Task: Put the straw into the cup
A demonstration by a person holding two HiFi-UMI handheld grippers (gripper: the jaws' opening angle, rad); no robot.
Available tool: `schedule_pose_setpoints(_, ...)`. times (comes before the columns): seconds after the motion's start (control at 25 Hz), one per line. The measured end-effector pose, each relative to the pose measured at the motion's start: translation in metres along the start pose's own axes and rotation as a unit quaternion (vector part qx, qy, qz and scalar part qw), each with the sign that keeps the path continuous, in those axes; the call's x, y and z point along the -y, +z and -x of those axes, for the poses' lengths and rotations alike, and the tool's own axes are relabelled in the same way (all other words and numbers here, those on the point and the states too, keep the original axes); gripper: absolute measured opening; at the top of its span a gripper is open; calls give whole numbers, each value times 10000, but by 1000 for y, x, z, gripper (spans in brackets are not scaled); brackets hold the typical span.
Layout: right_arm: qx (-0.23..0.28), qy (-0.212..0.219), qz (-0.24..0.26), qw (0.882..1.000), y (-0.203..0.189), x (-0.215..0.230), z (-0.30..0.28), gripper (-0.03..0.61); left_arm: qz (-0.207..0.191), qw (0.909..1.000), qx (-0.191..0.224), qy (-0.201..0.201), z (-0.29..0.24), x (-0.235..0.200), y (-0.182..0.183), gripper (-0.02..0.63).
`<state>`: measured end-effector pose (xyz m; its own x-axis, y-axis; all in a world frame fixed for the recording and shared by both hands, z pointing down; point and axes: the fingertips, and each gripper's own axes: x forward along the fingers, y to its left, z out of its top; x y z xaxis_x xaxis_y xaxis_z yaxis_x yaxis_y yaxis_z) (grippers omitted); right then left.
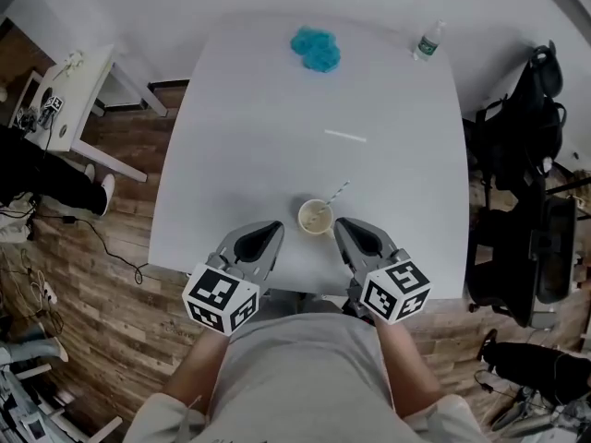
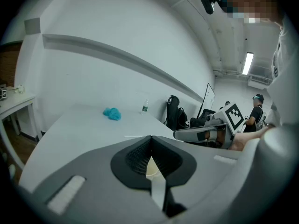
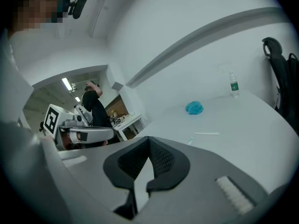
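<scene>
A cream paper cup (image 1: 315,218) stands near the front edge of the white table (image 1: 277,127). A striped straw (image 1: 338,192) sticks out of it, leaning to the back right. In the head view my left gripper (image 1: 276,226) rests just left of the cup and my right gripper (image 1: 340,222) just right of it, both shut and empty. The left gripper view shows a sliver of the cup (image 2: 152,168) behind the closed jaws. In the right gripper view the straw's tip (image 3: 190,139) peeks over the jaws.
A white strip like a straw wrapper (image 1: 345,136) lies mid-table. A blue cloth (image 1: 316,49) and a water bottle (image 1: 427,42) sit at the far edge. Black chairs with bags (image 1: 522,155) stand to the right, a white side table (image 1: 65,90) to the left.
</scene>
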<state>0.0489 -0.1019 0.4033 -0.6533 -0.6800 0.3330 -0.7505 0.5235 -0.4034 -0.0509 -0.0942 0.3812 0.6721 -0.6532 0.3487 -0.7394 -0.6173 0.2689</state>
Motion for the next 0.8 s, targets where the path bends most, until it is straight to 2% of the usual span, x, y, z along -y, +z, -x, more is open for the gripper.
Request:
schedule_pose_setpoints(0.28,-20,154,205,9997,4,-16,7,5,76,9999,19,-94,4,14,-1,17)
schedule_pose_setpoints(0.8,-18,365,207,9991,15,-17,18,5,-114,9994,-44,-333,-8,38,7,17)
